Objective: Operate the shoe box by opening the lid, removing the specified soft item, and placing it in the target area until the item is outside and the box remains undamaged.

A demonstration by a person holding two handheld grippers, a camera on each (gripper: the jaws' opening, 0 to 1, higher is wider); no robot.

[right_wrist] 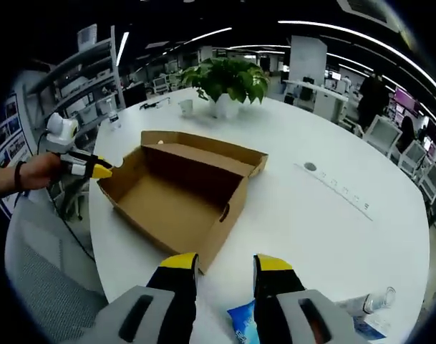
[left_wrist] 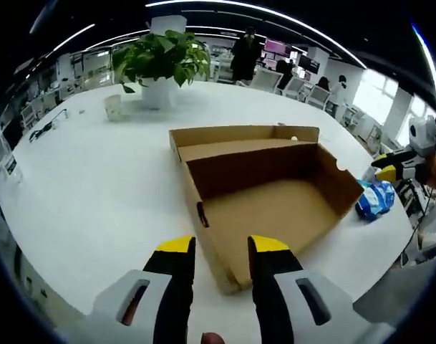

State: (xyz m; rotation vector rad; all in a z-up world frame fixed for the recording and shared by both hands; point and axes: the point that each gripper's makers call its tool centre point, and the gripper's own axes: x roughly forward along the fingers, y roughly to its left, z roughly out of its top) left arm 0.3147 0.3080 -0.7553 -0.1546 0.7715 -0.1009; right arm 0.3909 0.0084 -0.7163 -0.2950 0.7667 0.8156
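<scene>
Now that the shoe box sits lid-back and bare inside on the white surface, keep both tools clear of its cardboard walls as you finish. The soft item, a blue-and-white packet, lies on the surface just beside the box, at your right gripper, whose jaws stand apart and hold nothing; whether they touch the packet I cannot tell. Your left gripper also stands parted and empty, straddling the box's near corner. A potted plant stands well beyond.
</scene>
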